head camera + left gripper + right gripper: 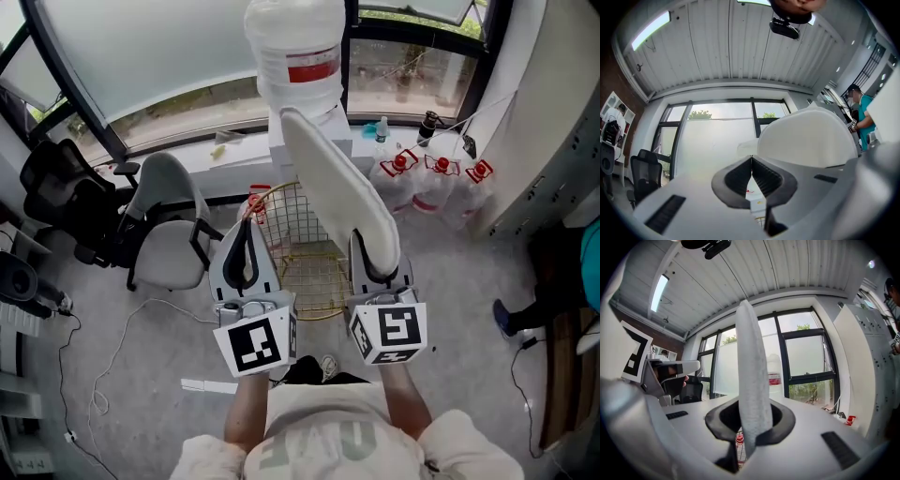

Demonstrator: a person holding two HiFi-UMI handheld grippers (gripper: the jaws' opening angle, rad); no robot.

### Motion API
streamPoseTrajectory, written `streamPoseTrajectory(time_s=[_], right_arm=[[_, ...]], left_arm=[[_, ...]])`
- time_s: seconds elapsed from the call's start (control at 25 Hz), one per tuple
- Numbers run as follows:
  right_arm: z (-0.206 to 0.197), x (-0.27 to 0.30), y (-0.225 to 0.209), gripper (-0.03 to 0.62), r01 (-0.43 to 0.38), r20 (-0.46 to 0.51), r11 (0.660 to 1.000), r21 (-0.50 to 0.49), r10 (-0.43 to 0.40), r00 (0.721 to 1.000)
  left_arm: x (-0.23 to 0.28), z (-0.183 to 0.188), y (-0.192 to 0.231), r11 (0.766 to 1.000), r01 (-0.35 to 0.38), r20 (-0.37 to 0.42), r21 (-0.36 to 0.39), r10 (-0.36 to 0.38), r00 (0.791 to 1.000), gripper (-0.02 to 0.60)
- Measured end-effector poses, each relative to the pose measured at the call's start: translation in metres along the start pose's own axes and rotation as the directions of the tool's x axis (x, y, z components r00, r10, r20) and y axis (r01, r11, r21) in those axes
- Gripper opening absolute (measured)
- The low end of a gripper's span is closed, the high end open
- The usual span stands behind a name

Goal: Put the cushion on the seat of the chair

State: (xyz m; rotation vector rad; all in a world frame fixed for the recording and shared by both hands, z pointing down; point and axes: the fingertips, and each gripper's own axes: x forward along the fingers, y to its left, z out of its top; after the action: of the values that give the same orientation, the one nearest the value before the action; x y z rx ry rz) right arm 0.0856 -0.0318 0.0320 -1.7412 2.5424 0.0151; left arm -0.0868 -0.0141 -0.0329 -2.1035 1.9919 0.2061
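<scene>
A white cushion (337, 183) stands on edge, and my right gripper (375, 267) is shut on its lower end. In the right gripper view the cushion (751, 371) rises straight up out of that gripper (751, 416). My left gripper (246, 246) is beside it on the left, shut with nothing in it. In the left gripper view its tips meet (751, 159) and the cushion (806, 136) shows to the right. A gold wire chair (314, 277) stands on the floor below and between both grippers, its seat bare.
A grey office chair (164, 234) and a black one (61, 197) stand at the left. A large water jug (298, 56) sits behind the wire chair, with red-capped bottles (436, 178) at the right. Cables (122, 328) lie on the floor. A person (562, 281) stands at the right edge.
</scene>
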Motion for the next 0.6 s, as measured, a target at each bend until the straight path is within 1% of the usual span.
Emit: streamPoseTrajectory(time_s=[0.12, 0.24, 0.4, 0.6], right_arm=[[0.008, 0.012, -0.006, 0.044, 0.005, 0.009, 1.0, 0.005, -0.005, 1.0], [0.015, 0.017, -0.011, 0.044, 0.028, 0.023, 1.0, -0.01, -0.028, 0.999], [0.018, 0.024, -0.015, 0.044, 0.066, 0.038, 0.997, -0.026, -0.065, 0.997], [0.019, 0.036, -0.012, 0.044, 0.068, 0.036, 0.998, 0.002, -0.068, 0.997]], left_arm=[[0.018, -0.001, 0.005, 1.0, -0.01, 0.017, -0.027, 0.01, 1.0, 0.014], [0.032, -0.008, 0.005, 0.998, 0.005, 0.009, -0.056, -0.005, 1.0, 0.014], [0.043, -0.011, 0.004, 0.997, 0.041, 0.017, -0.065, -0.04, 0.999, 0.014], [0.053, -0.011, 0.007, 0.996, 0.061, 0.018, -0.068, -0.06, 0.998, 0.014]])
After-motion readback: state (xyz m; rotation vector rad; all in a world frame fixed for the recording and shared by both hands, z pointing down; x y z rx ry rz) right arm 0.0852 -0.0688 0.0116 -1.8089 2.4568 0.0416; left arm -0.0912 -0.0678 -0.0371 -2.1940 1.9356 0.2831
